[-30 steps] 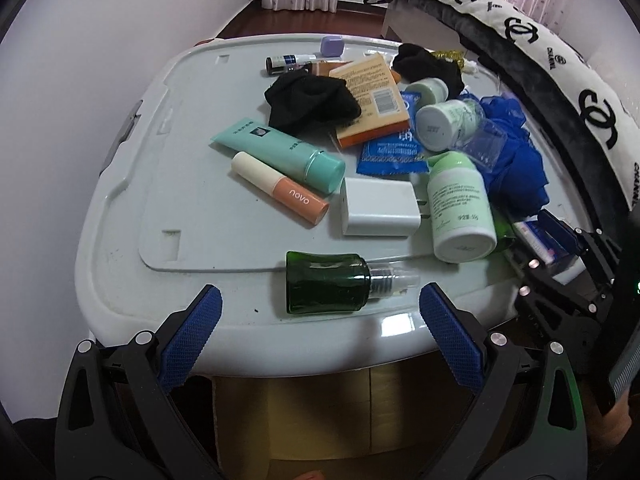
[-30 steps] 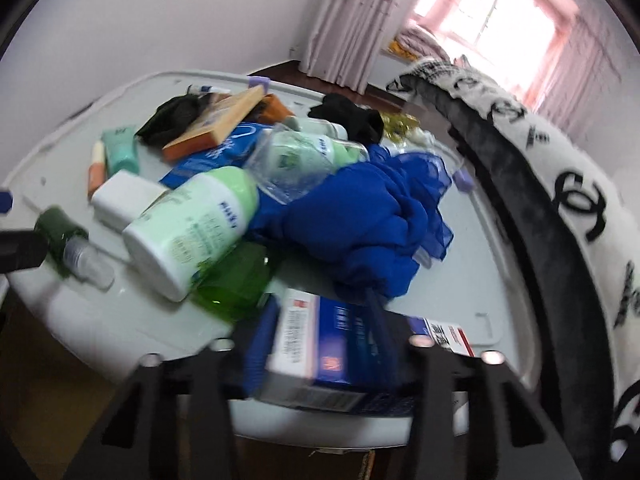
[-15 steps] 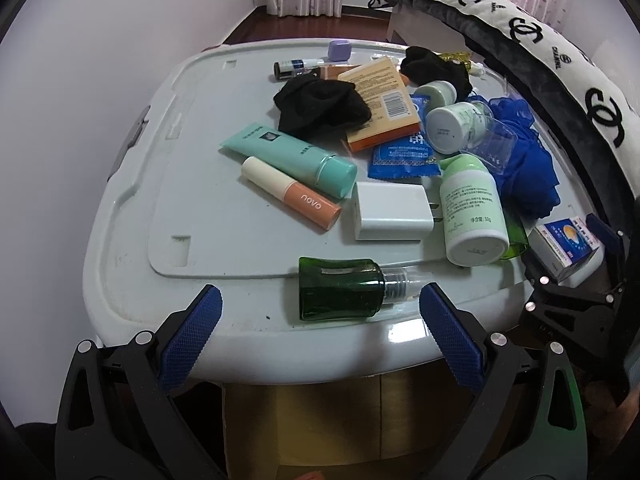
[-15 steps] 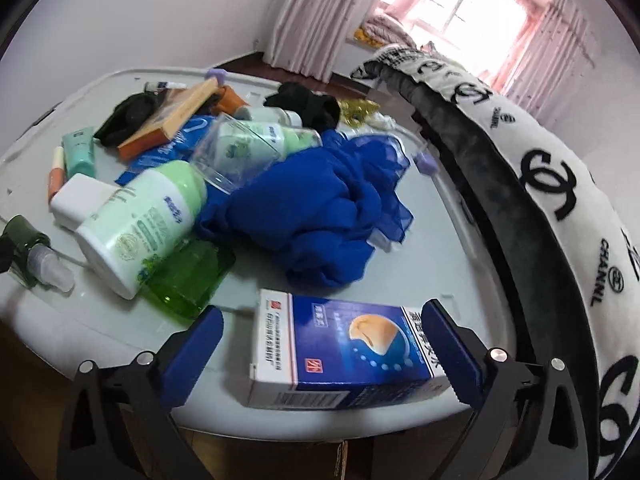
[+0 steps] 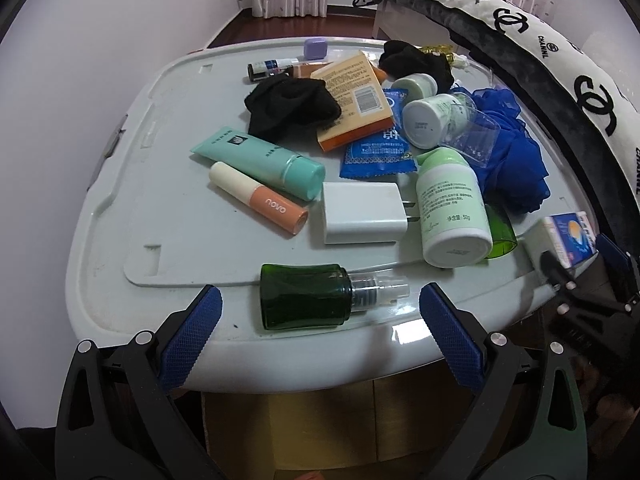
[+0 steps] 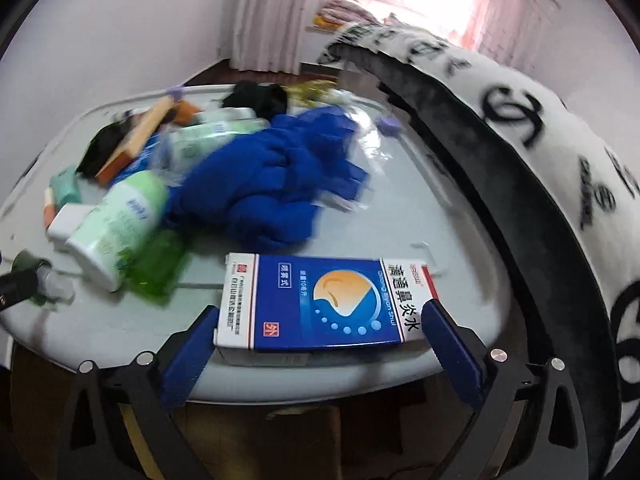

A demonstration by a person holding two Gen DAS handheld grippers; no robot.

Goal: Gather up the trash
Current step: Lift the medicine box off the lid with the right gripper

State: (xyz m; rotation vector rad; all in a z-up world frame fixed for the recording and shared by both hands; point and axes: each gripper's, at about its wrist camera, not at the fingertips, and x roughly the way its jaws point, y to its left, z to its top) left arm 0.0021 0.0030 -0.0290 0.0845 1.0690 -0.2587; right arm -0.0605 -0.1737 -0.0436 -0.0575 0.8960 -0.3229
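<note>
Two views to go through, left wrist first. Your left claw (image 5: 320, 330) is spread wide with nothing in it, hanging just off the near edge of the bench (image 5: 120, 216) (really a grey storage-bin lid). Dead ahead of it lies the green spray bottle (image 5: 306, 300), on its side, long axis running crosswise to the way the claw points, nozzle toward your right. Both blue pads sit outside the bottle's two ends, so closing as-is would pinch it lengthwise, which looks awkward to me; rolling the wrist to take it across the body seems the safer bet. Far right in this view you can see the blue medicine box (image 5: 568, 236) at the bench's corner with your right claw (image 5: 588, 276) next to it, well apart from the left one.

Right wrist view now (a bit blurry further back). Your right claw (image 6: 320, 336) is wide open too, holding nothing. The blue medicine box (image 6: 324, 304) lies flat on the bench's near edge, right between the two pads, long axis across the claw. The left pad looks just about against the box end, while the right pad stands a little clear of the other. Nothing is pressing on it, as far as I can tell.

So if the box is the trash, your right hand is clearly nearer; the bottle belongs to the left.
</note>
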